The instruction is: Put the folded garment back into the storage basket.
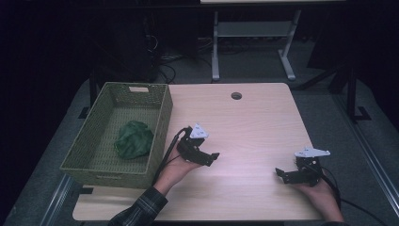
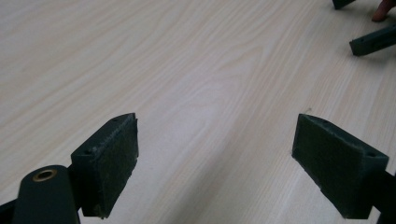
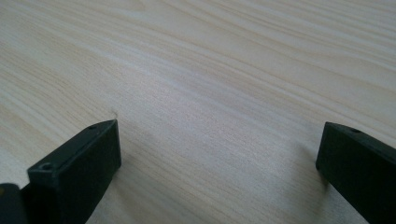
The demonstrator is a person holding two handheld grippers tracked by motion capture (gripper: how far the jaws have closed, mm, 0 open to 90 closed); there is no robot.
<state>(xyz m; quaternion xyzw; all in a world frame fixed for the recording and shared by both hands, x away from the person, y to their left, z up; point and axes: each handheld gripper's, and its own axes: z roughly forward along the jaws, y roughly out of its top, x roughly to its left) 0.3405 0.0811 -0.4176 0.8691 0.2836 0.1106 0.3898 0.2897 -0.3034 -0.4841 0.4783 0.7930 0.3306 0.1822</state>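
1. The left gripper (image 1: 203, 151) hovers low over the table (image 1: 254, 122), jaws spread wide with nothing but bare woodgrain between them.
2. The right gripper (image 1: 289, 173) sits low near the table's near edge, well apart from its partner, jaws also spread and holding nothing.
3. In the left gripper view, 2 dark jaw tips of the right gripper (image 2: 369, 42) peek in at the far upper corner.
4. The nearest thing is the green cloth (image 1: 134, 139), crumpled in a heap on the floor of the woven basket (image 1: 160, 127), just beyond the left gripper's outer side, past the basket wall.
5. My read: that cloth is light, soft and floppy, not fragile, and will sag and trail when lifted.
6. Best hold looks like a raised fold at the top of the heap, pinched firmly so several layers catch.
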